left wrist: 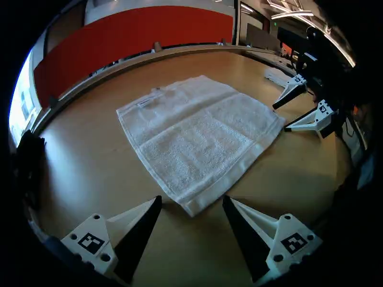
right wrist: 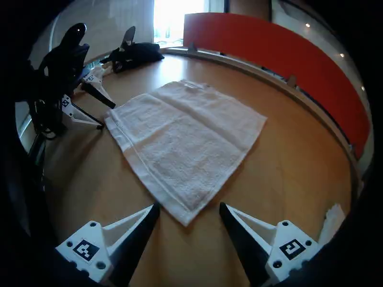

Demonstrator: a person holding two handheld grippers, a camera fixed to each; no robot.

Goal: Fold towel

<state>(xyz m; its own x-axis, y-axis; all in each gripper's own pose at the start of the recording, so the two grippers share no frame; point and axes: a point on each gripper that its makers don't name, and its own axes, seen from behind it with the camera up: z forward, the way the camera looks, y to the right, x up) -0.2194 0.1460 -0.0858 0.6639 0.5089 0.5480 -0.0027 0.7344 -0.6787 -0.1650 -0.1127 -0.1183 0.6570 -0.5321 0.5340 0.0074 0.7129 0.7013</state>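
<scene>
A white towel [left wrist: 201, 138] lies flat and folded on the wooden table [left wrist: 86, 162], with two layers showing along its edges. My left gripper [left wrist: 191, 198] is open low over the table, and one towel corner lies just between its fingertips, untouched. My right gripper [right wrist: 189, 205] is open too, with another corner of the towel [right wrist: 186, 148] reaching between its fingertips. From the left gripper view, the right gripper [left wrist: 280, 118] stands at the towel's right corner. From the right gripper view, the left gripper [right wrist: 107, 116] stands at the towel's left corner.
A red partition [left wrist: 143, 38] runs along the table's far edge. A black bag [right wrist: 136, 50] lies at the back of the table. A small white cloth [right wrist: 335, 215] lies near the right edge, and another white item [left wrist: 277, 75] sits beyond the right gripper.
</scene>
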